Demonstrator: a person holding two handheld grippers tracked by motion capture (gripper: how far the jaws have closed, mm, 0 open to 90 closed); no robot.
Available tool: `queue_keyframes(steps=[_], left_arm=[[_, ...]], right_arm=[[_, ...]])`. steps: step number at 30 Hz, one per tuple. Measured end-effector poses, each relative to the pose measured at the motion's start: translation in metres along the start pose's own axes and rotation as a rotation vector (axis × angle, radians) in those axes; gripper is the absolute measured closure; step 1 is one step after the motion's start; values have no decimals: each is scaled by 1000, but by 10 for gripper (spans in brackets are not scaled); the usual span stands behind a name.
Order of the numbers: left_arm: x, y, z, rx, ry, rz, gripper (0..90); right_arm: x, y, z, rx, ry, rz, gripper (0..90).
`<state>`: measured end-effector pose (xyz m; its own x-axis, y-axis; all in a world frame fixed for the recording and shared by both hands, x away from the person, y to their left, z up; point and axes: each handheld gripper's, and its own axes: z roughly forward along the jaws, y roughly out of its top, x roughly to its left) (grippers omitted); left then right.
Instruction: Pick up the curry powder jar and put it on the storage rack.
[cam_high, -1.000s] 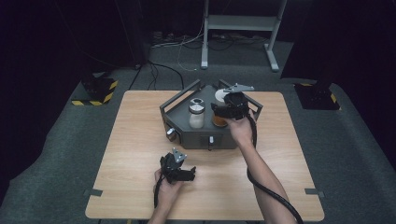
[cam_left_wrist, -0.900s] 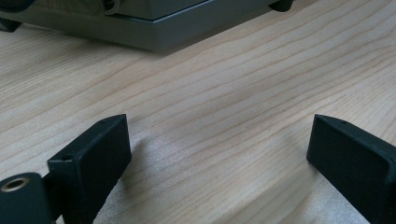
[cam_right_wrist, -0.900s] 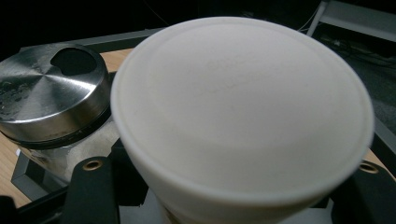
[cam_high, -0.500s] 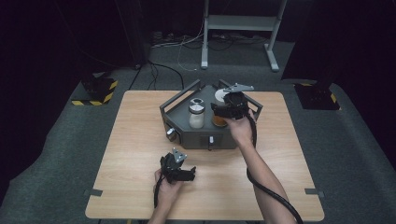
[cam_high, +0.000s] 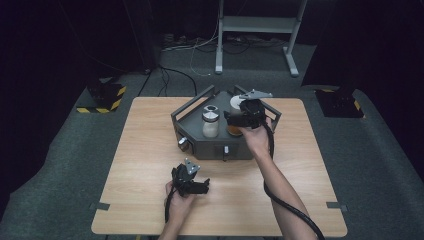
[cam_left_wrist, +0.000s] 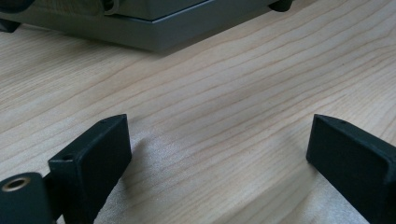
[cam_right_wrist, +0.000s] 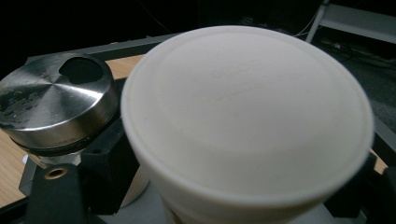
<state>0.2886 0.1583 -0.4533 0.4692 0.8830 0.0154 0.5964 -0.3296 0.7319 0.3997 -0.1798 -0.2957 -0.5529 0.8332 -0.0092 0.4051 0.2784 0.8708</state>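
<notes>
Release step: right gripper (cam_high: 239, 121), jaws just opening around the white-lidded jar (cam_right_wrist: 247, 126) standing in the grey tray (cam_high: 192, 116), likely needs lifting clear next, while left gripper (cam_left_wrist: 219, 154) rests open on the table (cam_high: 145, 150).

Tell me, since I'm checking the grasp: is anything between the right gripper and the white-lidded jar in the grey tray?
Nothing visible: the right gripper already straddles the white-lidded jar; its jaws have just been opening. The steel-lidded jar stands beside it.

White-lidded jar (cam_right_wrist: 247, 116) blurred, bottom cut off; body hides right jaw.
</notes>
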Motion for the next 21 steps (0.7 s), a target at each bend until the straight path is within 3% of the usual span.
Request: queue_keyframes(steps=[6,21], left_arm=[[0,0,0,0,1,1,67],[0,0,0,2,0,1,67]], right_arm=[[-7,-7,-3,-17,29,19,148],[-20,-35,-18,-34,56,15,139]])
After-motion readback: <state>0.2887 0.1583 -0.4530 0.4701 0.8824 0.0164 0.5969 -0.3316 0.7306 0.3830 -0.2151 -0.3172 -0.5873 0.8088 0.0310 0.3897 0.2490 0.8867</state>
